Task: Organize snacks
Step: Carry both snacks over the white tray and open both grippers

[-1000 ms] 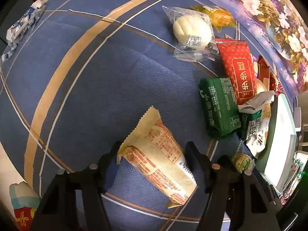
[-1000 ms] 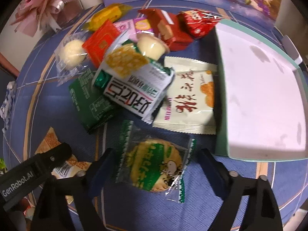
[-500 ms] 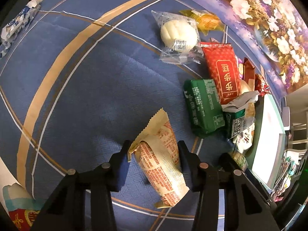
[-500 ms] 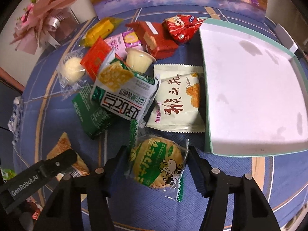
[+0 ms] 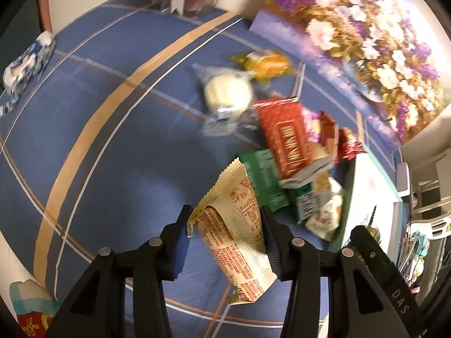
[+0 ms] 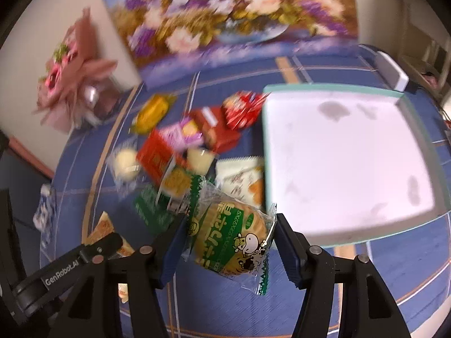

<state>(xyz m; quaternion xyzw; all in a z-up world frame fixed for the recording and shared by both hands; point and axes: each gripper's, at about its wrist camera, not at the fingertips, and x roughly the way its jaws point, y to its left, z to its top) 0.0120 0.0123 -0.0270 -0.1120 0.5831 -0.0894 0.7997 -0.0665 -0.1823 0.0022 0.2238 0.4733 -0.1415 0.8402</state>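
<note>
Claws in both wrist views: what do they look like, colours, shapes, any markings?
Both are matte black plastic with angular, strut-like fingers, round silver rivets at the joints and dark blue pads on the inner faces. The left claw appears in the right wrist view as a black bar lettered GenRobot.AI in white. No cables or sleeves show.

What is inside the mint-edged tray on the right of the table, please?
The mint-edged tray holds no snacks: its white floor shows only a few grey smudges. Its near-left corner is hidden behind the green cookie packet in the right hand-held gripper.
</note>
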